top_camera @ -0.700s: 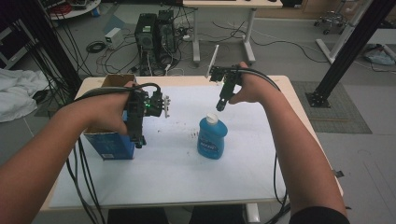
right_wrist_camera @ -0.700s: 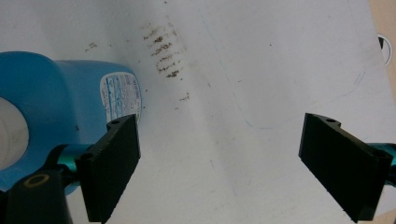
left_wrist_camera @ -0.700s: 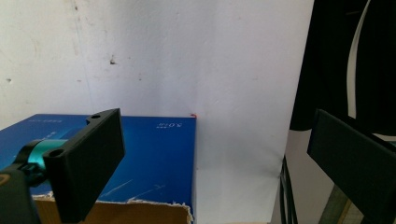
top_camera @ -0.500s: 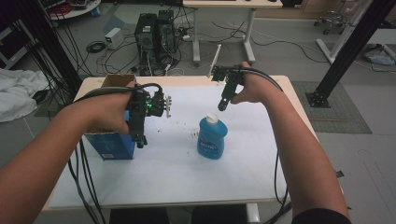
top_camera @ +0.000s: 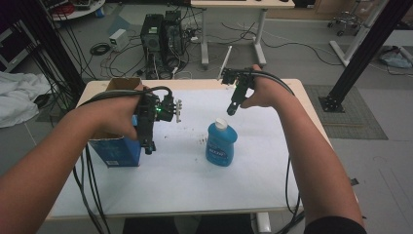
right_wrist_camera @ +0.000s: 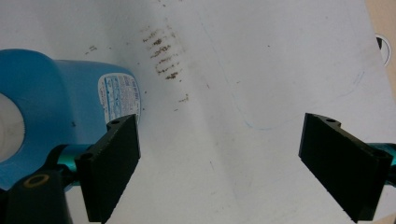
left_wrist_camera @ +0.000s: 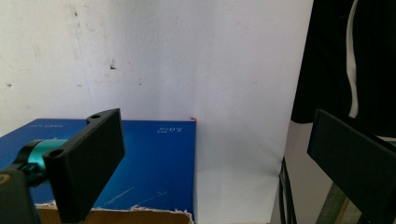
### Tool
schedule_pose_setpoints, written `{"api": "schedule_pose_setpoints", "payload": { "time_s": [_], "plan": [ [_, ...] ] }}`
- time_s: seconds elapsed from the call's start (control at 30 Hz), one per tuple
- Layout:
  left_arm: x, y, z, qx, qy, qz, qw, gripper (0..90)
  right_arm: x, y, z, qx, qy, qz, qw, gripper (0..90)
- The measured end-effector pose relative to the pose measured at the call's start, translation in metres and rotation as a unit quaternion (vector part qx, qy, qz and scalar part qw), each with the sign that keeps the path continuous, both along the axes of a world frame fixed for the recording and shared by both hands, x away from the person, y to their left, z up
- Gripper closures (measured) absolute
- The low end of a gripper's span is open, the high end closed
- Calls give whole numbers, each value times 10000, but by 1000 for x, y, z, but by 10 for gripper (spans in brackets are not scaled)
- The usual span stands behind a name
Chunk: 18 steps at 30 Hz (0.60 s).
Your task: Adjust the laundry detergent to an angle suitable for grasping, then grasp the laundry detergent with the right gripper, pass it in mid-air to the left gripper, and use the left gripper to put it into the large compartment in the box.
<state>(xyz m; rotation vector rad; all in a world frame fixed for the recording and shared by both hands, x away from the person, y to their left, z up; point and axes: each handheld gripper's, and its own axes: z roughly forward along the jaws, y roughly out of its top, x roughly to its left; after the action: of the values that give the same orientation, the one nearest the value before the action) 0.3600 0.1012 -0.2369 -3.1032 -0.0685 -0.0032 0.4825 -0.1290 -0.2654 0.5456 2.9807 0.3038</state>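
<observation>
A blue bottle [top_camera: 220, 145] with a white cap stood upright near the centre of the white table [top_camera: 195, 190]. The right gripper [top_camera: 233, 108] hung just above and at 1 o'clock from the cap, apart from it, its jaws spread wide and empty. At 9 o'clock from the bottle sat a blue box [top_camera: 114, 151] with a torn cardboard top. The left gripper [top_camera: 148, 146] was held over the box's right edge, jaws wide apart, gripping nothing. Brown specks [right_wrist_camera: 161, 46] marked the table beside the bottle.
</observation>
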Motion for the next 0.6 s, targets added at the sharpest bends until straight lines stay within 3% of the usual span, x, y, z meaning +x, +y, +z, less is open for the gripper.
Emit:
{"api": "schedule_pose_setpoints", "payload": {
  "time_s": [0.43,0.6],
  "plan": [
    [2,3,2,-58,-42,8,10000,40,0,-3,1,37,-57,-70,10000,117],
    [3,6,3,-129,-109,20,9999,40,-3,-9,0,383,-114,-100,9992,117]
  ]
}}
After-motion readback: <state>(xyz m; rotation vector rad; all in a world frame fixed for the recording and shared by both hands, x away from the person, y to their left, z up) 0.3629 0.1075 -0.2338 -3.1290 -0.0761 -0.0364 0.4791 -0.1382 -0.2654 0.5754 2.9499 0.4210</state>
